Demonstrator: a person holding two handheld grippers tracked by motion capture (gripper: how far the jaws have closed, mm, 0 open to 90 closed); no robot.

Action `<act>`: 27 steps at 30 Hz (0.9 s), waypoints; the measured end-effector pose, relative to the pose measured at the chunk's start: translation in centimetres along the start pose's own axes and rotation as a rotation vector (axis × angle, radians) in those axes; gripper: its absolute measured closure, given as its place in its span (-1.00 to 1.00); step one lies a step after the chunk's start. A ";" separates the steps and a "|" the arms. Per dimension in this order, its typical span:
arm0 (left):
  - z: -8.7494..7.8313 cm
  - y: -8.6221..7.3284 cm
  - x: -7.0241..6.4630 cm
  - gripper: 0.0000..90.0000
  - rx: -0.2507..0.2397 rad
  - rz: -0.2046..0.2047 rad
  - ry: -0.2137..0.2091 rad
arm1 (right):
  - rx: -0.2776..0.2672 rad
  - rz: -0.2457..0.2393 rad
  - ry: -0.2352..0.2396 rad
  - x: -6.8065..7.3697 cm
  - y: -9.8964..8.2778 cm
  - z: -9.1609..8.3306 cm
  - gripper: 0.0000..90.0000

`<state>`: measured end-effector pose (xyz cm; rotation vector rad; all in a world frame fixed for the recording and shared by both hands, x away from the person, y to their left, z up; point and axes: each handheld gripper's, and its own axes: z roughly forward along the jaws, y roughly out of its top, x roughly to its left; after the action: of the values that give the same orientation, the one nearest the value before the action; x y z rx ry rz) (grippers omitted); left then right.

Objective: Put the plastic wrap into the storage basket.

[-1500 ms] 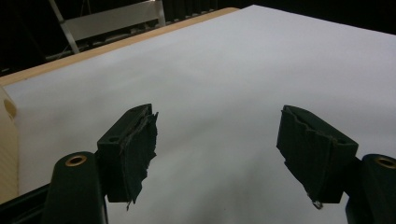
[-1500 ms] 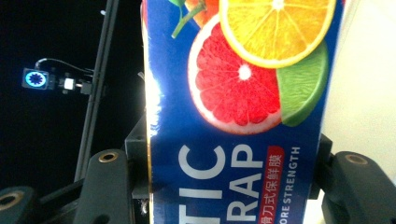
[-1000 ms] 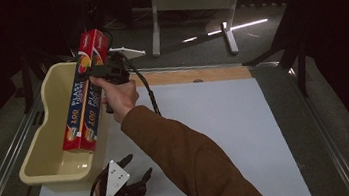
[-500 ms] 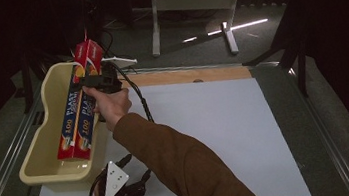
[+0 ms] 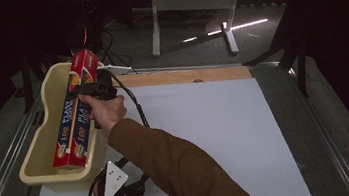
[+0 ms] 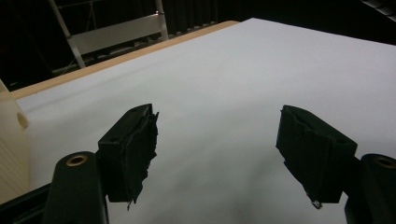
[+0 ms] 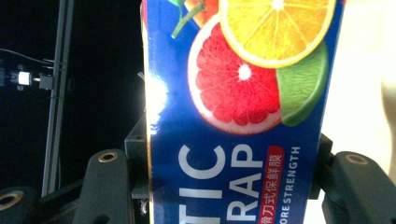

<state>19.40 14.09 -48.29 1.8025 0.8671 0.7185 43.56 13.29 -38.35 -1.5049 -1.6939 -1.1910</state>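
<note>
While the right tool [image 5: 92, 90] grips the plastic wrap box [image 5: 75, 117] across its width, its long axis slants near-far into the yellow tub [image 5: 36, 155]; left tool [image 5: 123, 192] idles wide, nearer.

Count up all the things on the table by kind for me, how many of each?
Plastic wrap box: 1
Yellow tub: 1
Grippers: 2, the left gripper and the right gripper
Total: 4
</note>
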 end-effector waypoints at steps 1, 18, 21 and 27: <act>0.0 0.0 0.0 -0.37 0.000 0.000 0.000 | 0.000 0.003 -0.002 0.0 -0.1 0.1 -0.11; 0.0 0.0 0.2 -0.37 -0.004 -0.014 -0.003 | 0.059 0.066 -0.065 -1.5 -0.5 1.9 -0.12; -0.1 0.0 0.2 -0.37 -0.006 -0.013 -0.003 | 0.068 0.081 -0.087 -1.8 -0.5 2.2 -0.13; 0.0 0.0 0.3 -0.37 -0.009 -0.016 -0.001 | 0.085 0.097 -0.094 -2.1 -0.4 2.6 -0.14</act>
<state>19.53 14.33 -48.26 1.7859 0.8752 0.7098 43.90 14.60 -41.42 -1.5937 -1.6895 -1.0005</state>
